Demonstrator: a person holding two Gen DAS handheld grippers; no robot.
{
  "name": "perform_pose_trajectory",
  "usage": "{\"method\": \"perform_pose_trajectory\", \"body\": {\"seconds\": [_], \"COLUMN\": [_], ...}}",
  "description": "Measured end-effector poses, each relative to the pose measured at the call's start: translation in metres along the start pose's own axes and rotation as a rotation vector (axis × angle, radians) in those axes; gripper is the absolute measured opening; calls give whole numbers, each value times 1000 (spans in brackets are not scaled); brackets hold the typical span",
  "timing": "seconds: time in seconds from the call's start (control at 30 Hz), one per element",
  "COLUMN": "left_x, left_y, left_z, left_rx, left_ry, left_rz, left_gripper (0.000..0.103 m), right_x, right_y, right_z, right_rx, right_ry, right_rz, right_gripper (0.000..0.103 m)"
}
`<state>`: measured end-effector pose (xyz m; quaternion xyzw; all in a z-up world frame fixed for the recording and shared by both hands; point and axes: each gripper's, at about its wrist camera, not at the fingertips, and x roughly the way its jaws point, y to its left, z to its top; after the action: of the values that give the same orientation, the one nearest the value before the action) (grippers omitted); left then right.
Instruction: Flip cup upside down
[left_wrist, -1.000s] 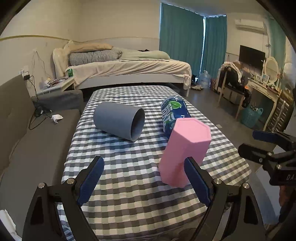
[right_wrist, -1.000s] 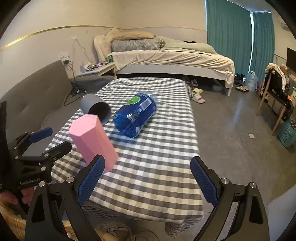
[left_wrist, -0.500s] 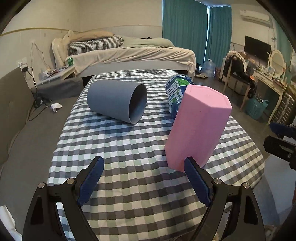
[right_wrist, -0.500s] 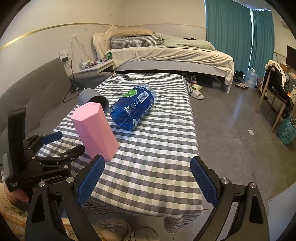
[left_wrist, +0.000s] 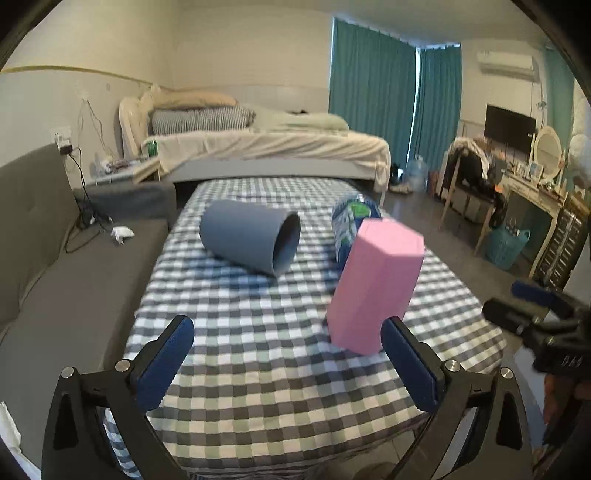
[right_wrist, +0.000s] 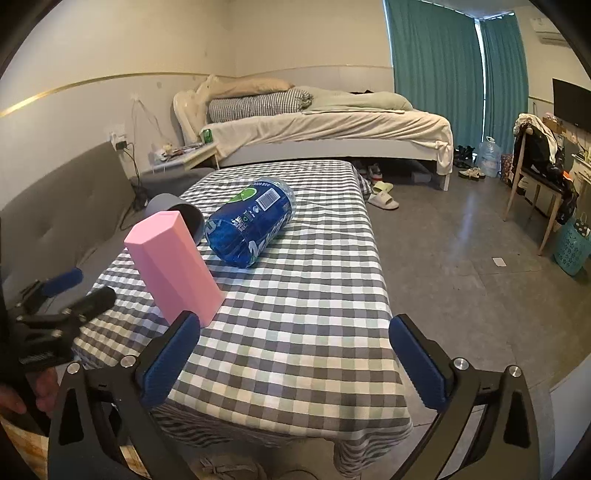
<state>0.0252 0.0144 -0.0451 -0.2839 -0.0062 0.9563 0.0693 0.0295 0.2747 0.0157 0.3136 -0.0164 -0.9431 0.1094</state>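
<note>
A pink hexagonal cup (left_wrist: 375, 286) stands on the checkered table with its closed end up; it also shows in the right wrist view (right_wrist: 175, 264). A grey cup (left_wrist: 251, 240) lies on its side behind it, mouth toward the right, partly hidden in the right wrist view (right_wrist: 177, 214). My left gripper (left_wrist: 288, 363) is open and empty, near the table's front edge, its right finger just in front of the pink cup. My right gripper (right_wrist: 291, 360) is open and empty over the table's near right corner.
A large blue bottle (right_wrist: 251, 225) lies on its side behind the pink cup. The checkered table (right_wrist: 306, 280) has a grey sofa (left_wrist: 55, 288) on its left and open floor on its right. A bed (right_wrist: 325, 129) stands behind.
My left gripper pushed in close to the cups, then drew back a little. The right gripper drifted slightly forward. Nothing on the table moved.
</note>
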Motion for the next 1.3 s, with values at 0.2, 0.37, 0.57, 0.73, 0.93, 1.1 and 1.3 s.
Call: {"method": "perform_pose_trajectory", "body": {"seconds": [0.2, 0.37, 0.57, 0.73, 0.93, 1.1, 1.3], "left_x": [-6, -7, -7, -8, -7, -7, -8], "left_y": [-3, 0, 4, 4, 5, 5, 6], "left_z": [-1, -2, -4, -5, -5, -6, -5], "left_rx": [5, 1, -12, -11, -17, -14, -17], "left_ry": [-34, -37, -37, -38, -33, -33, -36], "left_rz": [46, 63, 68, 63, 64, 66, 59], "left_gripper": [103, 103, 103, 103, 103, 103, 103], "right_x": [-5, -9, -11, -11, -11, -12, -13], "right_y": [3, 4, 6, 6, 7, 7, 7], "right_z": [-9, -7, -7, -7, -7, -8, -8], "right_rx": [-15, -19, -28, -29, -35, -42, -38], "right_ry": [-45, -66, -71, -70, -59, -60, -52], "right_rz": [-23, -17, -8, -11, -5, -12, -13], "right_gripper": [103, 103, 103, 103, 103, 103, 103]}}
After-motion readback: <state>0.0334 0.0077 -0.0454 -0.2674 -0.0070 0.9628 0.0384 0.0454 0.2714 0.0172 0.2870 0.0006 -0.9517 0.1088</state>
